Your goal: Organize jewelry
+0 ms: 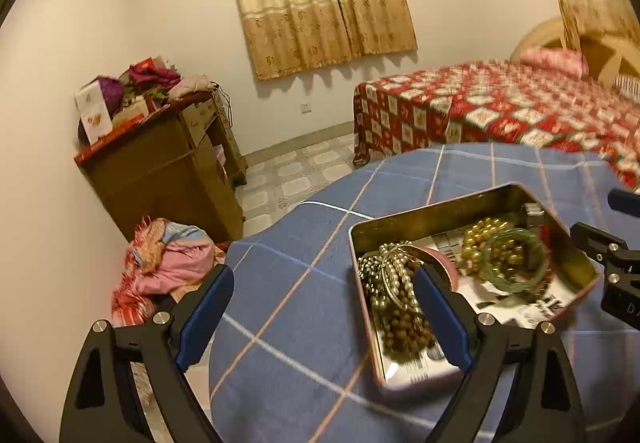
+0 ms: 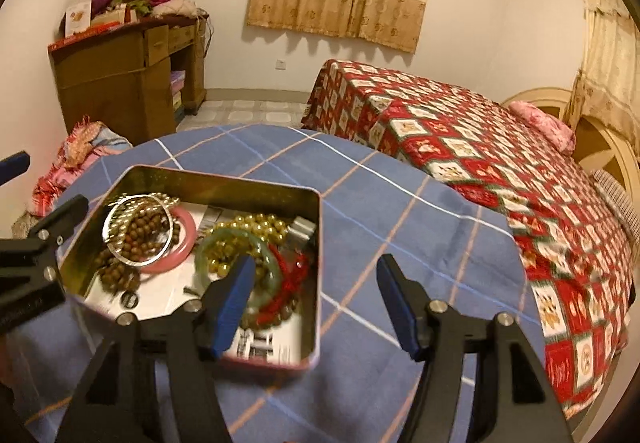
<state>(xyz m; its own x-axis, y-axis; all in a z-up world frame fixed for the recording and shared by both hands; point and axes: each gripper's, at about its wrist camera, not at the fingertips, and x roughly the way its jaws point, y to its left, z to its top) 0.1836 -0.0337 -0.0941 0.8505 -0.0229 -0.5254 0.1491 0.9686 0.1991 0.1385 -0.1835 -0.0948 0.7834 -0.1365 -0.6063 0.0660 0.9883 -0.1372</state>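
An open metal tin (image 1: 432,213) (image 2: 224,187) sits on a round table with a blue checked cloth (image 1: 304,243) (image 2: 400,203). It holds a green bangle (image 1: 514,263) (image 2: 272,263), gold beads (image 1: 480,239) (image 2: 256,223), brown beads (image 1: 404,327) (image 2: 140,235), a silver bangle (image 2: 116,247), a pink bangle (image 2: 188,239) and red cord (image 2: 292,275). My left gripper (image 1: 324,295) is open and empty, above the tin's left edge. My right gripper (image 2: 316,283) is open and empty, above the tin's right edge.
A bed with a red patterned cover (image 1: 500,107) (image 2: 480,147) stands behind the table. A brown cabinet piled with boxes and cloth (image 1: 160,163) (image 2: 120,75) stands at the left wall. Crumpled pink cloth (image 1: 168,263) (image 2: 76,155) lies on the floor.
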